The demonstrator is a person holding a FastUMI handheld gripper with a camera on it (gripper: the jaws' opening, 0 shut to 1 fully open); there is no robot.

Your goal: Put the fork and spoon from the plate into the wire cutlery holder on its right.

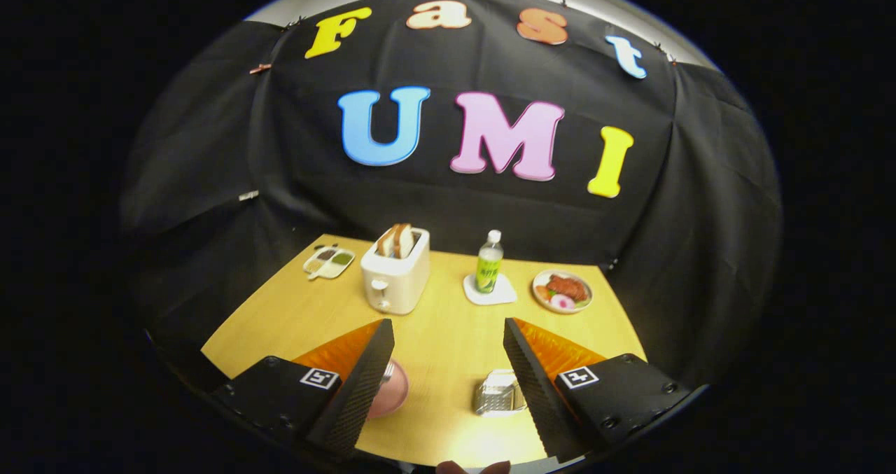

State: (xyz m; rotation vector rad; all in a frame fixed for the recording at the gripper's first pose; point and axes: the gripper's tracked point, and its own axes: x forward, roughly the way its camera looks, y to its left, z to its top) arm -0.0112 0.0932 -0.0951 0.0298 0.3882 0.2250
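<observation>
My gripper (pixel 448 390) hangs open above the near part of the wooden table, with nothing between its fingers. A pink plate (pixel 392 393) lies low beside the left finger, which hides most of it. A bit of metal cutlery (pixel 388 371) peeks out at the plate's upper edge; fork and spoon cannot be told apart. The wire cutlery holder (pixel 498 393) sits on the table to the plate's right, close against the right finger.
Beyond the fingers stand a white toaster (pixel 395 271) with bread slices, a green bottle (pixel 489 262) on a white coaster, a plate of food (pixel 562 291) at far right and a small divided dish (pixel 329 262) at far left. Black cloth walls surround the table (pixel 448 334).
</observation>
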